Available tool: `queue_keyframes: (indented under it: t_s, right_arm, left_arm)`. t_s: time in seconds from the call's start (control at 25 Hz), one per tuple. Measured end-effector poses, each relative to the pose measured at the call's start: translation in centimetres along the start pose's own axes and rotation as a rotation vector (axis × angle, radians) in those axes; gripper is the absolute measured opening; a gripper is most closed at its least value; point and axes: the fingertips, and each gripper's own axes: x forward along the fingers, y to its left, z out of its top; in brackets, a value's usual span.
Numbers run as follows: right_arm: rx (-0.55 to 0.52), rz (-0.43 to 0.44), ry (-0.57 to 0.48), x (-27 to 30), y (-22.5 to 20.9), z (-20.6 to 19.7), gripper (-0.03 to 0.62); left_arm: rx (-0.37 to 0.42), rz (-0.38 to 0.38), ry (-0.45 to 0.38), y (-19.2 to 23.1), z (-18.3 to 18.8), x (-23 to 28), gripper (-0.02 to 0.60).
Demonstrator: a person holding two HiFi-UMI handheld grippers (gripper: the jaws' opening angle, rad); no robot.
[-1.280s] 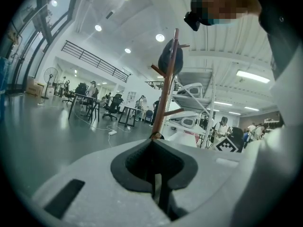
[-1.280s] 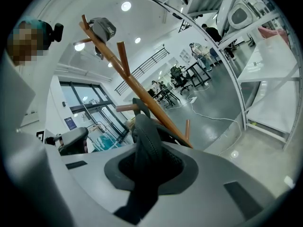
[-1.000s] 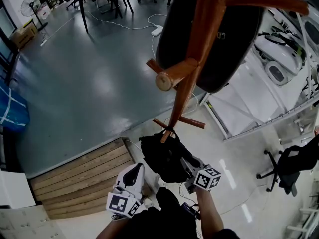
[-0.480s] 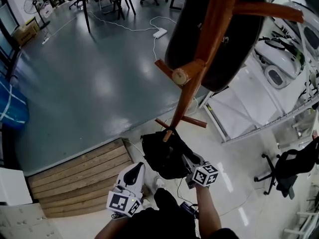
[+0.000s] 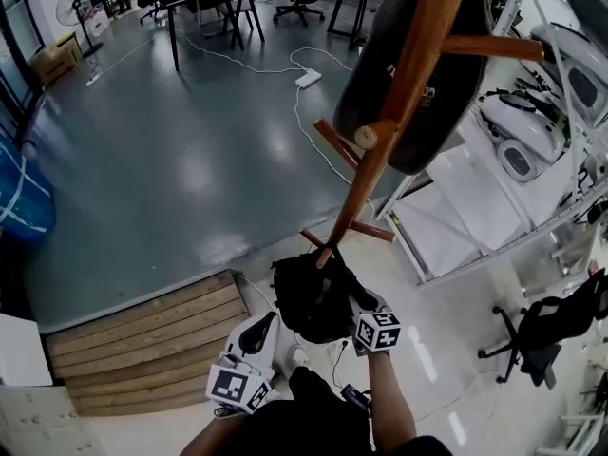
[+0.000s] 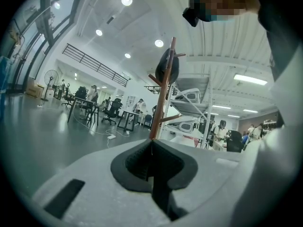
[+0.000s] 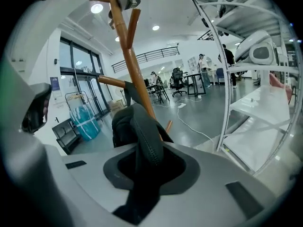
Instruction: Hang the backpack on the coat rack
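The wooden coat rack (image 5: 380, 141) rises close in front of me, its foot (image 5: 328, 250) on the pale floor, and a large black object (image 5: 427, 84) hangs on an upper peg. The black backpack (image 5: 312, 297) hangs low beside the foot of the pole. My right gripper (image 5: 366, 316) is shut on its strap (image 7: 147, 141), which runs up between the jaws of the right gripper (image 7: 142, 162); the backpack body (image 7: 124, 124) bulges just beyond. My left gripper (image 5: 249, 345) stays low at the left, apart from the bag. The left gripper (image 6: 152, 157) is shut and empty, pointing level at the coat rack (image 6: 162, 103).
A wooden ramp (image 5: 152, 335) lies at the lower left, against the grey floor (image 5: 171, 160). White shelving (image 5: 475, 207) stands to the right of the rack, with an office chair (image 5: 551, 321) beyond it. A cable and power strip (image 5: 306, 77) lie on the floor. Desks stand at the back.
My view has tilted so the rack's top has slid right and more of the room shows. The right gripper has rolled while still holding the strap. The left gripper has barely shifted.
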Motion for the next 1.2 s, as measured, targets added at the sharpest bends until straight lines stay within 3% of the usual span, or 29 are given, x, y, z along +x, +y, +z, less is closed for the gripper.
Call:
queue_keyframes:
  t_s: [0.36, 0.64, 1.2]
  right_arm:
    - [-0.072, -0.095, 0.05, 0.5, 0.1, -0.8, 0.091]
    - [-0.075, -0.1, 0.062, 0.5, 1.5, -0.7, 0.196]
    - [-0.052, -0.136, -0.012, -6.5, 6.2, -0.1, 0.213]
  left_arm:
    - [0.007, -0.001, -0.005, -0.6, 0.0, -2.2, 0.018]
    - [0.013, -0.004, -0.008, -1.3, -0.2, -4.3, 0.018]
    - [0.006, -0.026, -0.04, -3.2, 0.0, -10.0, 0.018]
